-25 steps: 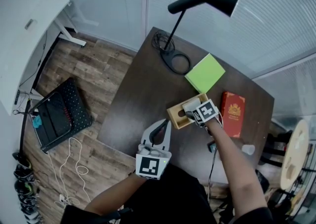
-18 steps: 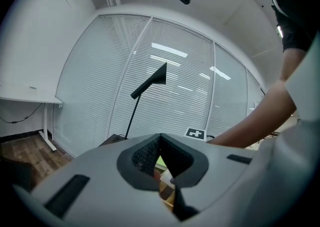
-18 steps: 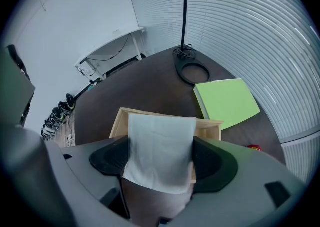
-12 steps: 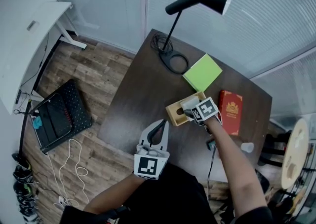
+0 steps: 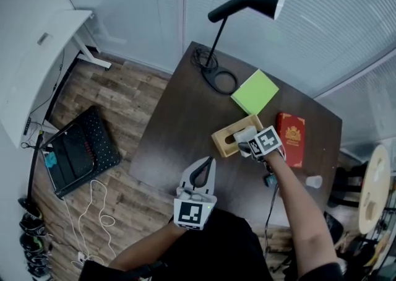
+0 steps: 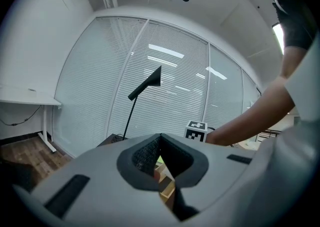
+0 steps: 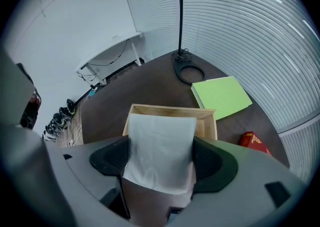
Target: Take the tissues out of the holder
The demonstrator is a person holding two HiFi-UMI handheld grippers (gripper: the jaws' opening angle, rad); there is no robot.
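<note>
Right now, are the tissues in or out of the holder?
Partly out: right hand-held gripper clamps the tissues over the wooden holder; whether their far edge has cleared it, cannot tell.

A dark wooden table [image 5: 179,131] stands on a floor [image 5: 117,97] of brown wood planks. Closed white blinds [image 5: 334,26] cover the tall windows behind it. A black lamp [image 5: 250,1] rises from the table's far corner. A white desk [image 5: 43,63] stands along the left wall.
</note>
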